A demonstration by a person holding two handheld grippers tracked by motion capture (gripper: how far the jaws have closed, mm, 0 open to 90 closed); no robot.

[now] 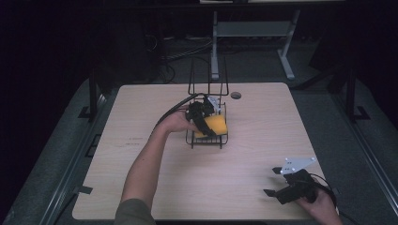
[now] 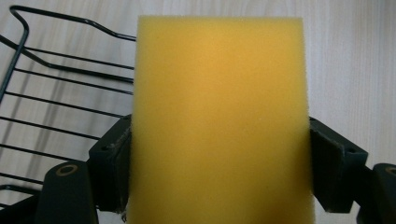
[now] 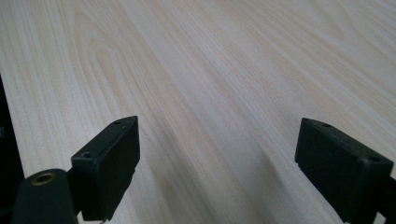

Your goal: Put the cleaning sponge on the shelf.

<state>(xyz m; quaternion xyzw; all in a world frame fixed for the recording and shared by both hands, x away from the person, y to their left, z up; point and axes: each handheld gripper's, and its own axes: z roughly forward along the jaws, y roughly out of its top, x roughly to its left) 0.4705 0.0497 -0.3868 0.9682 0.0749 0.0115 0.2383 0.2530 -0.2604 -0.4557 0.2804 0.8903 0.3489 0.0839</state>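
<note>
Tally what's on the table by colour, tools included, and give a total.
Yellow: 1, the sponge, clamped in the left tool.
Black: 3, the wire rack, the left tool and the right tool.
Total: 4.

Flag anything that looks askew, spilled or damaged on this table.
Nothing stands out. The yellow foam sponge sits squarely between the left gripper jaws over the black wire rack, undamaged. The right gripper is open above bare light wooden table.
</note>
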